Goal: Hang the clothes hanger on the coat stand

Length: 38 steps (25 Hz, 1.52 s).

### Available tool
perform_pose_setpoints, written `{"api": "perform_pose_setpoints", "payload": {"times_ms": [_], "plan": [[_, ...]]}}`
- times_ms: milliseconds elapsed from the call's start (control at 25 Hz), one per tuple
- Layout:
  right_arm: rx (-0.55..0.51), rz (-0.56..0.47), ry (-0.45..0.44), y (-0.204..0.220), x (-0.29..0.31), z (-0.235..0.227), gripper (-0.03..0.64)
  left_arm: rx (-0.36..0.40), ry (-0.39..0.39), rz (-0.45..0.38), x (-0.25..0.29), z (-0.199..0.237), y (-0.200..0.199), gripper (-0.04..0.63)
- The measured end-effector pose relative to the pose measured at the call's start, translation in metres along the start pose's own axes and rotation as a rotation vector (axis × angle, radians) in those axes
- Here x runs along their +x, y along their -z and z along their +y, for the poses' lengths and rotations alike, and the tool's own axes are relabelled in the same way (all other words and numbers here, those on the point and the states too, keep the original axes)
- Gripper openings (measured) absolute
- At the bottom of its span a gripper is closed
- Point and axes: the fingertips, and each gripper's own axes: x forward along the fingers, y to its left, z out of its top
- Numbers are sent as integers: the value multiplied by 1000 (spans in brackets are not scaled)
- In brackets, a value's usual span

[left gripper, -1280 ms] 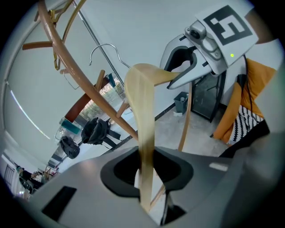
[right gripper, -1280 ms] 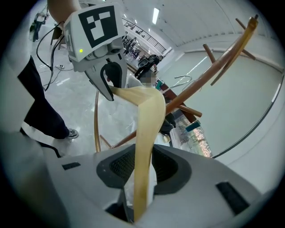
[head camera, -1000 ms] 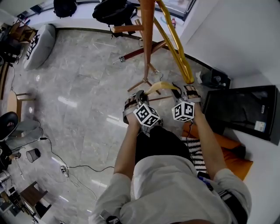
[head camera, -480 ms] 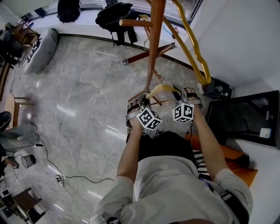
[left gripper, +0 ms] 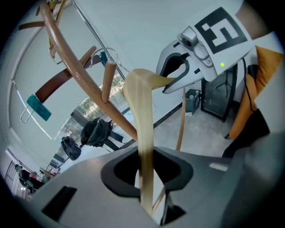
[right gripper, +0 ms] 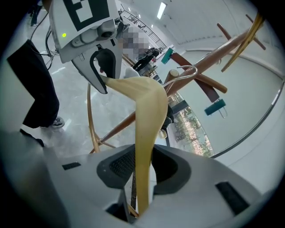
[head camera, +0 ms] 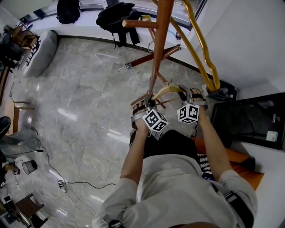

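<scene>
I hold a pale wooden clothes hanger (head camera: 167, 90) by its two ends, close to the coat stand's brown pole (head camera: 159, 40). My left gripper (head camera: 147, 100) is shut on the hanger's left arm (left gripper: 143, 133), which runs up between its jaws (left gripper: 147, 178). My right gripper (head camera: 189, 95) has the right arm (right gripper: 144, 111) between its jaws (right gripper: 141, 173), and they are closing on it. The hanger's metal hook (right gripper: 181, 72) sits beside the tip of a slanted stand peg (left gripper: 107, 82). I cannot tell whether the hook is over the peg.
A gold curved rail (head camera: 200, 49) rises to the right of the stand. Teal clips (left gripper: 38, 109) hang from wire near the pegs. A black bag (head camera: 116, 13) hangs at the back, and a black cabinet (head camera: 249, 120) and an orange cushion (head camera: 231, 156) are on the right.
Both grippers have carried the hanger a little up and to the right, closer to the stand's pole. Both grips on it look unchanged.
</scene>
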Motion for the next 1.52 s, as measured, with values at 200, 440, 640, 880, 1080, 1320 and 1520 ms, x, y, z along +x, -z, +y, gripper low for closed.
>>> {"api": "perform_pose_setpoints", "payload": {"times_ms": [200,440,640,880,1080,1320,1520], "plan": [[-9,2,-11,7,18,3,91,-8,-2,8,17,-1,3,92],[-6,1,-11,10,41,11,91,-14,-27,6,35,1,12,92],[1,-4,-9,6,60,11,91,-10,-57,1,47,13,17,92],[-1,-5,-1,2,79,12,92,1,-63,-5,63,23,25,92],[1,8,11,3,87,12,92,30,-77,-8,69,28,26,92],[13,75,7,7,92,18,106,65,-84,-28,71,27,28,92],[27,127,-23,10,92,23,118,83,-74,-26,70,23,31,92]]}}
